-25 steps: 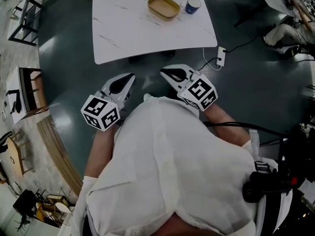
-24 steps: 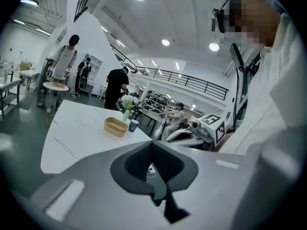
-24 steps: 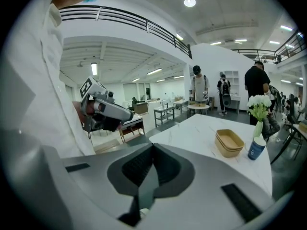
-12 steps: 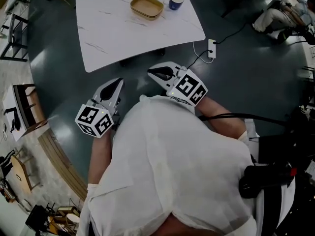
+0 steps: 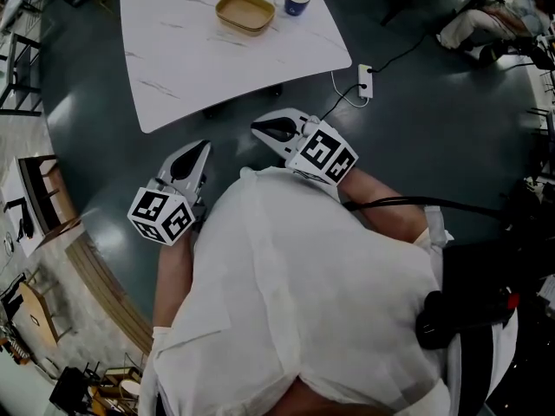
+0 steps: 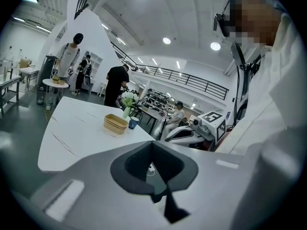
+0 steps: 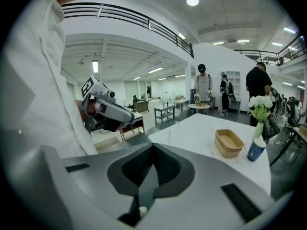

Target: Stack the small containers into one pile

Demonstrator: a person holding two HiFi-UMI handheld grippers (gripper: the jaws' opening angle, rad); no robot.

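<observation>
Two tan rectangular containers (image 5: 245,11) sit nested, upright, on the white marble table (image 5: 173,59), near a blue cup (image 5: 297,0).

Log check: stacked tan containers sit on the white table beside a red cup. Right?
No: the cup is blue, not red, as the head view shows. The stacked tan containers do sit beside it on the white table.
</observation>
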